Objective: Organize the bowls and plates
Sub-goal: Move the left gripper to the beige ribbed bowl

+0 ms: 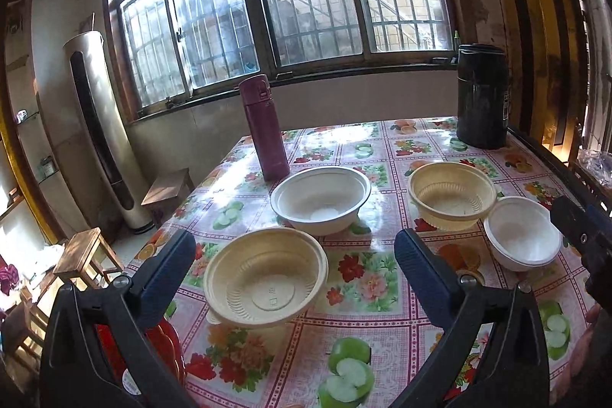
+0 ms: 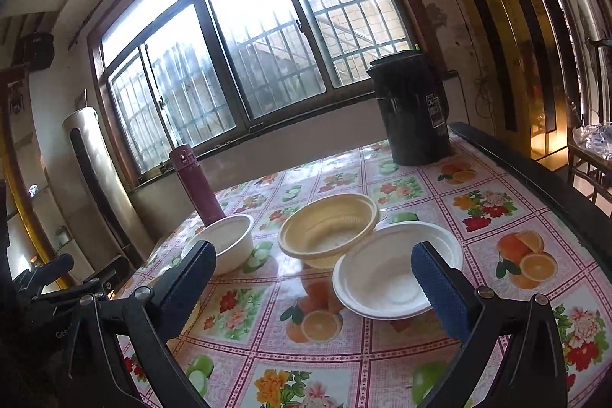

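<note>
The left gripper is spread wide and holds nothing; a cream bowl sits on the worktop between its fingers, seen only in the left wrist view. Beyond stand a white bowl, a second cream bowl and a small white bowl. The right gripper is likewise released, the small white bowl just ahead. A maroon flask and a black container stand farther back.

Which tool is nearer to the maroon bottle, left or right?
Left. The left tool faces the maroon bottle past one yellow bowl; the right tool is farther right.
</note>
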{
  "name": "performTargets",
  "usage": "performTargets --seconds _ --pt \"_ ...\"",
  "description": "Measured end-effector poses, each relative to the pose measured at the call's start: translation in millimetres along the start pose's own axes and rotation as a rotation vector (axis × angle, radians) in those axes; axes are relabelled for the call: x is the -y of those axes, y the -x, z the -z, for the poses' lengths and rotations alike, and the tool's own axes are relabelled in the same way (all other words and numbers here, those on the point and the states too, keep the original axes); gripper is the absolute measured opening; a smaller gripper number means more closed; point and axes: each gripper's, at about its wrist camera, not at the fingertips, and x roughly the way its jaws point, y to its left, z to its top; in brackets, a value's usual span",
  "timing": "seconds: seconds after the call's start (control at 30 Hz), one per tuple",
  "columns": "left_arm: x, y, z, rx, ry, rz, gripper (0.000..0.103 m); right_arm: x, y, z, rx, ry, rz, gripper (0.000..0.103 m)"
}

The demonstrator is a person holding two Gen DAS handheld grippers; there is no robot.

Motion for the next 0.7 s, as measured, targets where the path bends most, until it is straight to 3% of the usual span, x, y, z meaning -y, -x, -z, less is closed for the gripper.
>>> performTargets --seconds 0.4,0.7 --pt "-30 -21 5 -0.056 0.044 -0.001 0.103 -14 -20 15 -0.062 0.079 0.033 0.103" --pt "-55 -28 2 -0.088 0.095 -0.012 0.103 -45 -36 15 -0.068 0.046 -0.045 0.103"
